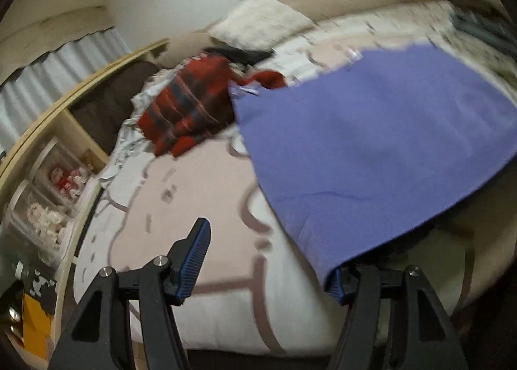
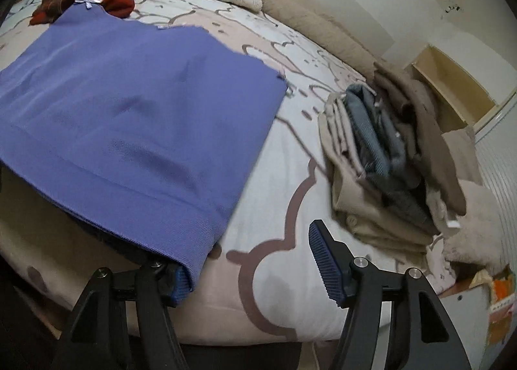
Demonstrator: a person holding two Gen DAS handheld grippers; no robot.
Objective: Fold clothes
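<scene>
Keeping both claws parted — left claw (image 1: 268, 260) and right claw (image 2: 252, 260) hold nothing, hem draped over an inner finger — smooth the purple garment (image 2: 129, 111) on the bed (image 2: 284, 195) before regripping its corners.

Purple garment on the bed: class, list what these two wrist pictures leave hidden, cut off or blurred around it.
- Left wrist view: the purple garment drapes over one finger of the left claw, hiding whether the fabric is pinched.
- Right wrist view: the garment's hem covers one finger of the right claw likewise.
- Left wrist view: the red plaid garment is motion-blurred.
- Right wrist view: the folded stack hides its lower layers.
</scene>
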